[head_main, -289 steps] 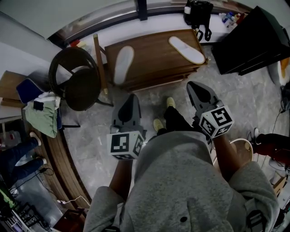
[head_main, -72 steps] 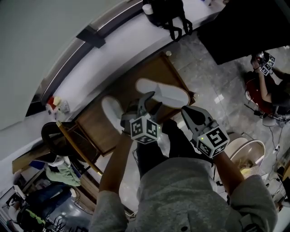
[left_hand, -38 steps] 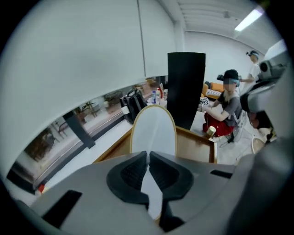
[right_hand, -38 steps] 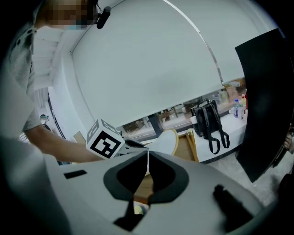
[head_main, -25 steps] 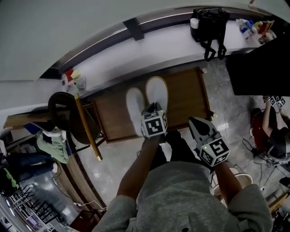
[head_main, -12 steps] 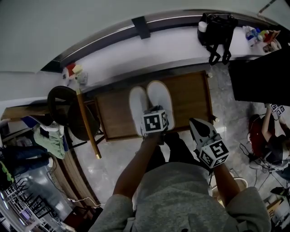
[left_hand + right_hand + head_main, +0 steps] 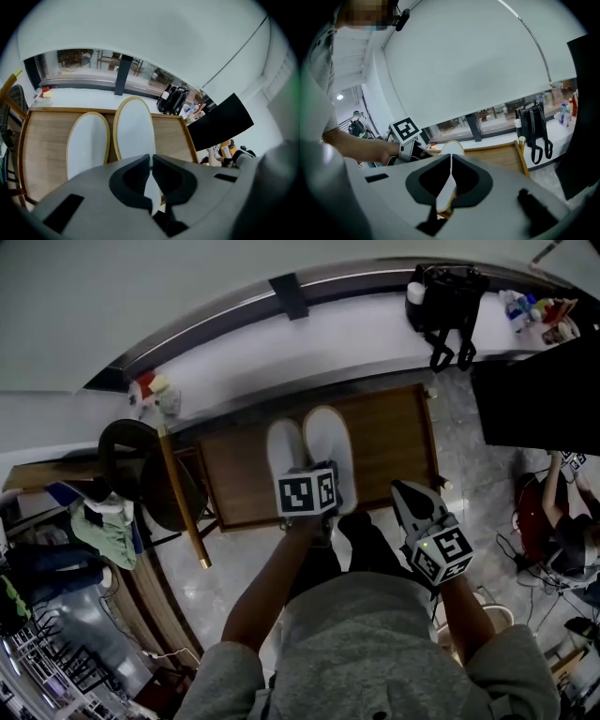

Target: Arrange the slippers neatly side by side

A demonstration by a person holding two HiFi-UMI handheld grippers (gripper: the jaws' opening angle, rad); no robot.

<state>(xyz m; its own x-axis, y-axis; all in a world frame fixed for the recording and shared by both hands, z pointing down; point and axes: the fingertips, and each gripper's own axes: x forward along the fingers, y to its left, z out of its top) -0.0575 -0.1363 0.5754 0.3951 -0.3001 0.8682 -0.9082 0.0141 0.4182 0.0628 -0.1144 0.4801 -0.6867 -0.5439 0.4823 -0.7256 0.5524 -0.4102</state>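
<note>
Two white slippers are lying side by side at the middle of the wooden table point(image 7: 394, 442), toes pointing toward the top of the frame and long sides touching or very nearly so: the left slipper point(image 7: 284, 460) is sitting a little lower in the picture than the right slipper point(image 7: 328, 446). The left gripper point(image 7: 151, 157) is hanging over the heel ends of the pair, tilting steeply downward, its marker cube covering the heels in the head view. Its jaws are pressing together, and nothing is visibly caught between them; in the left gripper view, only the white sole and tan rim of the right slipper are showing through the opening below the tips. The right gripper point(image 7: 451, 158) is hovering at the lower right of the table, off its near corner and apart from both slippers, pointing toward the top of the frame. Its jaws are also meeting tip to tip and holding nothing. A black backpack point(image 7: 445, 292) is sitting on the white ledge point(image 7: 234, 362) at the upper right. A dark round chair point(image 7: 141, 465) is standing at the table's left end.
</note>
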